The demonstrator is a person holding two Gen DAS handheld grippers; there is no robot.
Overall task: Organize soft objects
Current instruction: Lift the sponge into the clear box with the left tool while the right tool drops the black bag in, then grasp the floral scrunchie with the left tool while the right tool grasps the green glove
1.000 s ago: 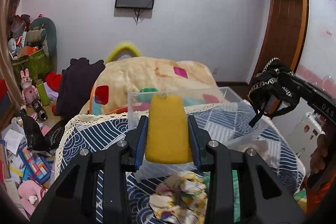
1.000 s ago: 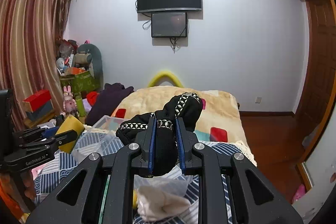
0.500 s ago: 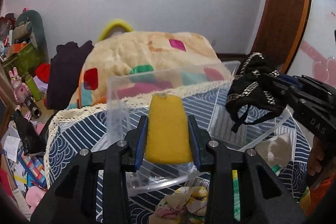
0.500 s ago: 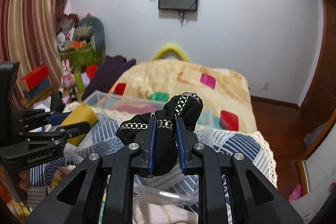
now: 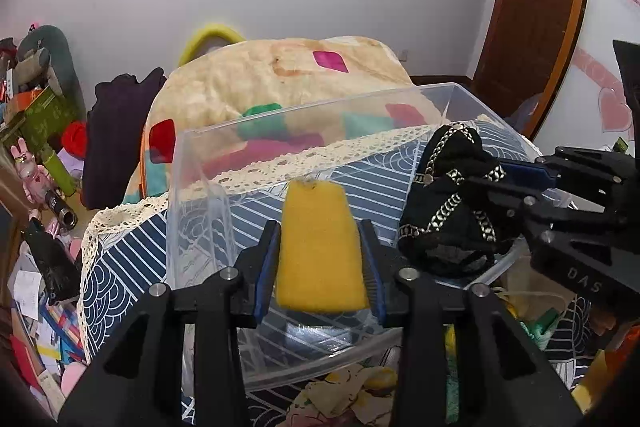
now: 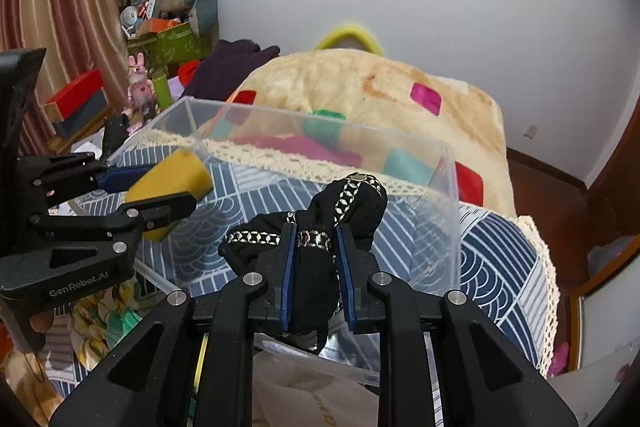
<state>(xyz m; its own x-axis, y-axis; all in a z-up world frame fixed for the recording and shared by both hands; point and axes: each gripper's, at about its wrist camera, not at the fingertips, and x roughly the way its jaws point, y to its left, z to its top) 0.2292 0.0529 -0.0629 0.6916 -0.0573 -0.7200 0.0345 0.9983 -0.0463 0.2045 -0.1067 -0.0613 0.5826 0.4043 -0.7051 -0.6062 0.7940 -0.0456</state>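
Observation:
My left gripper point(image 5: 320, 231) is shut on a yellow sponge point(image 5: 318, 247) and holds it over the open clear plastic bin point(image 5: 304, 111). It also shows in the right wrist view point(image 6: 160, 195) with the sponge point(image 6: 168, 183). My right gripper point(image 6: 317, 231) is shut on a black cloth with a gold chain trim point(image 6: 340, 211) and holds it over the bin's point(image 6: 320, 131) right side. In the left wrist view the cloth point(image 5: 448, 211) hangs just right of the sponge.
The bin stands on a blue patterned cover with a lace edge point(image 5: 120, 259). A floral cloth point(image 5: 344, 395) and other soft items lie in front of the bin. A beige quilt point(image 6: 380, 87) is heaped behind it. Clutter fills the floor at left point(image 5: 36, 267).
Both grippers have moved forward and down with their loads, from in front of the bin to over its opening. The bin now looks larger and closer.

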